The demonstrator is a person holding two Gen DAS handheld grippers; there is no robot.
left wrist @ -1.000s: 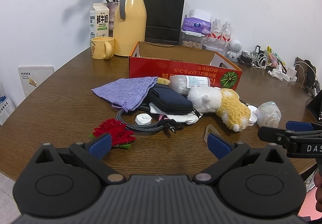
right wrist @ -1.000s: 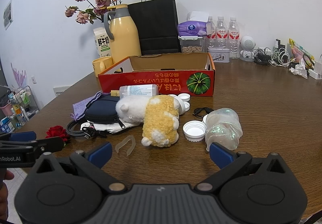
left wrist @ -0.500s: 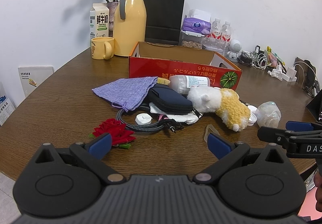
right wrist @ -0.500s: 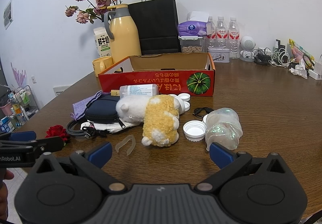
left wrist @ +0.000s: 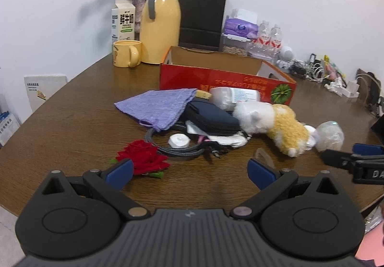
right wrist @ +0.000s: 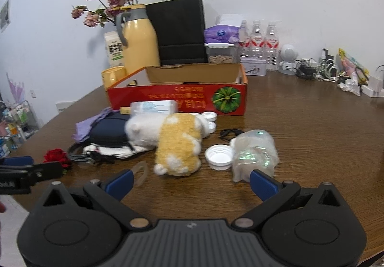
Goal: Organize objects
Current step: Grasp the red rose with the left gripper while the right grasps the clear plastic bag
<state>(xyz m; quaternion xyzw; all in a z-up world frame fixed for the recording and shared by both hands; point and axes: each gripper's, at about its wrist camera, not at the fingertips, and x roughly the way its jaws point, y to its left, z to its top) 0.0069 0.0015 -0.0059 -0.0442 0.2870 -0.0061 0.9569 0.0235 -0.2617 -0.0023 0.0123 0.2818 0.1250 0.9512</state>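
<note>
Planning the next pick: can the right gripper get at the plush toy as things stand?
Probably yes. The right gripper is open and empty, and the plush toy lies just ahead of its fingers on the table, with nothing on it. A white cap sits close beside it.

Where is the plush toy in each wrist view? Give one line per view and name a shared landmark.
Left wrist view: the plush toy lies right of centre, its yellow end toward the right claw.
Right wrist view: the plush toy lies near centre, just beyond the open claw.
Shared landmark: the red cardboard box stands behind the toy in both views.
</note>
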